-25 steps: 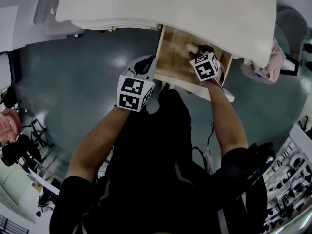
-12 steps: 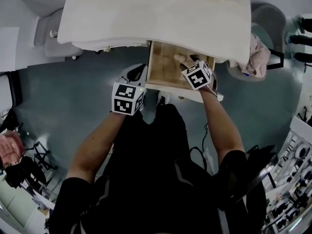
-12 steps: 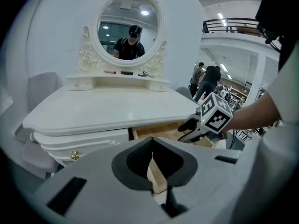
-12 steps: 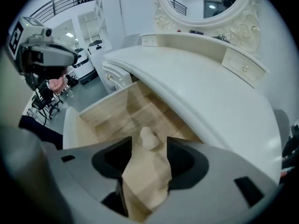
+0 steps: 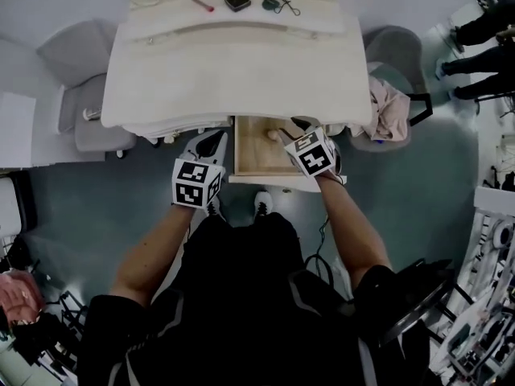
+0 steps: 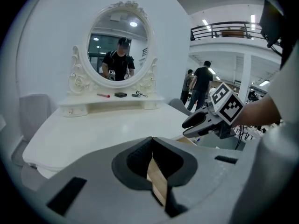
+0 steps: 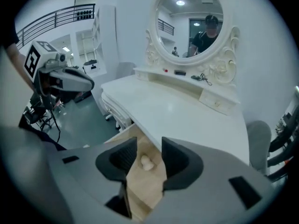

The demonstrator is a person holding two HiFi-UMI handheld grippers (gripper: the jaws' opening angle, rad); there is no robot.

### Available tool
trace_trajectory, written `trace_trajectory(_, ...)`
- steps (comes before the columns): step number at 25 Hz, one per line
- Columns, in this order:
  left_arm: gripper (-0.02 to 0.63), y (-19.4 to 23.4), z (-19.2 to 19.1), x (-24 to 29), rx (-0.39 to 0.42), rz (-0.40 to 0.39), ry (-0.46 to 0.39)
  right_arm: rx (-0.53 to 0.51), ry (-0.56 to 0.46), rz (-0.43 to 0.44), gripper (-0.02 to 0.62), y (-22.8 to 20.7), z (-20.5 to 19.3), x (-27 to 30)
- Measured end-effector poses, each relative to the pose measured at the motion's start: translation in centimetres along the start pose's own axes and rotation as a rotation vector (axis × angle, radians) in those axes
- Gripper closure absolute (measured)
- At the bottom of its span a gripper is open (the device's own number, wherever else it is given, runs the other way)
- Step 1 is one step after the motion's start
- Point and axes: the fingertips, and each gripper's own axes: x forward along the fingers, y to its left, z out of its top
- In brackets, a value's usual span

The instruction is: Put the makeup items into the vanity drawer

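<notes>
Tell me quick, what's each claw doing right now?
Left claw: closed, empty.
Right claw: open, jaws have just been closing a little, nothing between them.

Vanity top (image 5: 241, 71): white, smooth, low-sheen painted finish. Drawer (image 5: 251, 158): bare pale wood inside, matt. Beige sponge (image 7: 146, 162): matt, soft-looking. Floor (image 5: 105, 207): grey-green, glossy, reflecting lights. Mirror frame (image 6: 77, 78): white, carved relief. Right gripper (image 7: 148, 146): matt grey plastic shell, darker matt pads.

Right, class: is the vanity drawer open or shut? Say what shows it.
Open. The drawer juts out from under the vanity top, its wooden floor exposed, with a pale item lying inside.
</notes>
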Motion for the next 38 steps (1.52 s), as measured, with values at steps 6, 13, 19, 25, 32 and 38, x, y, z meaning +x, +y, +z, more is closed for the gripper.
trace_trajectory(6,0.601,0.2,5.1,-2.7,0.012,-0.084,-0.102,0.068,-0.142,-0.065,0.455,-0.6,5.6,-5.4)
trace_trajectory(13,0.603,2.3,10.7,-8.0,0.012,-0.073,-0.243,0.112,-0.379,-0.122,0.533,0.8,12.4,-12.9)
trace_trajectory(19,0.603,4.3,13.6,-13.6,0.026,-0.005,-0.353,0.149,-0.528,-0.172,0.585,2.4,15.6,-18.6)
trace_trajectory(25,0.603,6.8,16.6,-18.6,-0.013,0.066,-0.483,0.143,-0.669,-0.179,0.589,4.2,19.1,-23.1)
trace_trajectory(32,0.603,7.3,17.4,-21.9,0.03,0.095,-0.54,0.153,-0.736,-0.239,0.591,5.4,20.7,-26.6)
trace_trajectory(38,0.603,8.4,17.2,-23.7,0.029,0.131,-0.539,0.174,-0.735,-0.293,0.591,5.2,19.8,-27.6)
